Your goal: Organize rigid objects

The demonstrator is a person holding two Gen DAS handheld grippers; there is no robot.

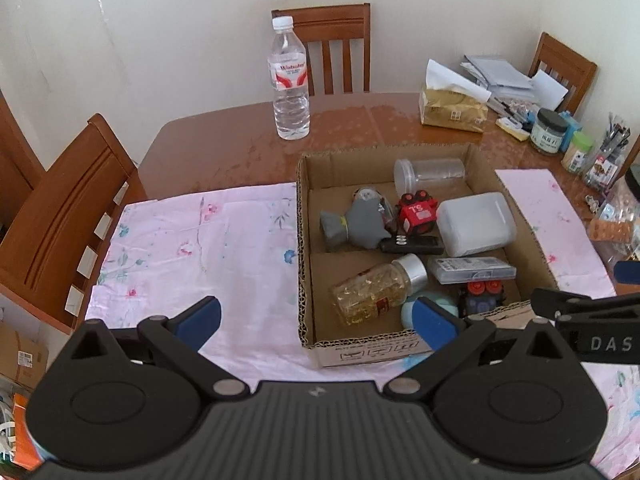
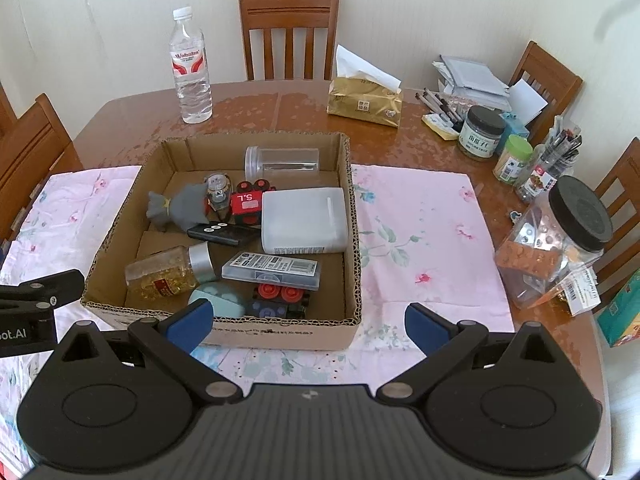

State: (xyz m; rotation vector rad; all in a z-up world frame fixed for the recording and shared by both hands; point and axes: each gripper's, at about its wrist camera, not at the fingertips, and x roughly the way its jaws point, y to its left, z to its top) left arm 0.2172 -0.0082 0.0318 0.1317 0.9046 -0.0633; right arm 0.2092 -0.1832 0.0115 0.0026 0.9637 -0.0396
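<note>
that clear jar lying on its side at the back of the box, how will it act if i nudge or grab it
The clear jar lies on its side and looks round, so a nudge would probably roll it toward the box wall. It looks empty, so likely light. Its smooth plastic may slip between pads; gripping across the body seems safer than the lid end.

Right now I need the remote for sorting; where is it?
In the cardboard box, mid-box in both views: the black remote lies in front of the grey toy.

Cream walls point(image 2: 440, 8) enclose a glossy brown table point(image 2: 248, 112) ringed by wooden chairs point(image 2: 289, 32).
</note>
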